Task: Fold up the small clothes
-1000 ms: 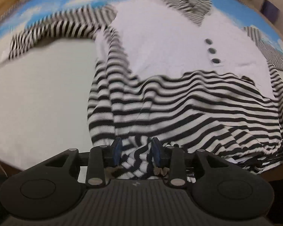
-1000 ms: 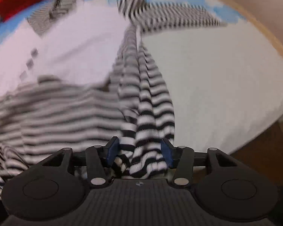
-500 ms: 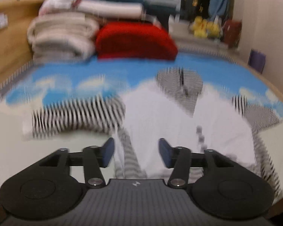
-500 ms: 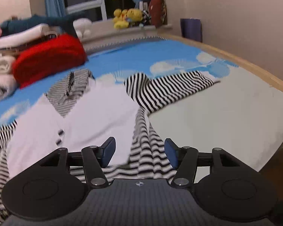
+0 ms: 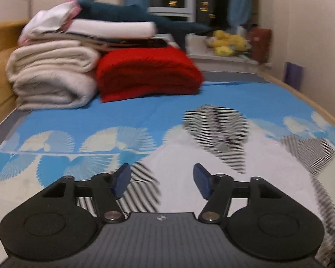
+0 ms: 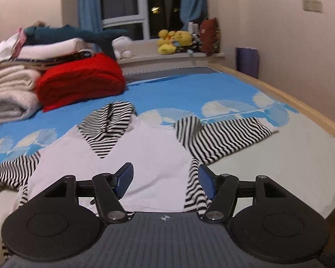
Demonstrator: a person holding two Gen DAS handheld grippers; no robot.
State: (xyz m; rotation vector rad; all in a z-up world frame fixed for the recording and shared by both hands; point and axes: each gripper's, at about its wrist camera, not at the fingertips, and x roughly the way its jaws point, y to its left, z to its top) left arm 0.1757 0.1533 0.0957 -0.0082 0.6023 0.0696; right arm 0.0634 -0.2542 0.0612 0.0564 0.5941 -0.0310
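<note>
On the bed (image 6: 279,93), over the blue patterned sheet (image 5: 145,116), the small striped garment (image 6: 149,156) is laid flat on its back with its front upward, which is judged to be the spread-out starting layout that a fold calls for. Both sleeves are drawn out sideways: the right sleeve (image 6: 225,134) is stretched toward the wooden bed edge, and the left sleeve (image 6: 11,169) is run out to the other side. The left tongs (image 5: 160,179) are held above the garment's near left part with their blue pads (image 5: 122,178) apart and nothing between them; the jaws have just been opening. The right tongs (image 6: 165,182) are likewise held over the pale front panel, pads apart and empty, their jaws also having just been opening, while a striped side strip is seen just beside the right pad. Neither pair is pressed on cloth, so the garment is judged to be released and lying by itself, ready for the next grasp.

The garment is seen as a pale, nearly white front panel bordered by black-and-white stripes, with a striped hood or collar (image 6: 109,125) bunched at the top. Its cloth looks soft and limp, and slight wrinkling is noticed near the shoulders. In the left wrist view much of it is blurred.

A red folded blanket (image 5: 147,71) and cream folded blankets (image 5: 53,76) are stacked beyond it, well apart.
</note>
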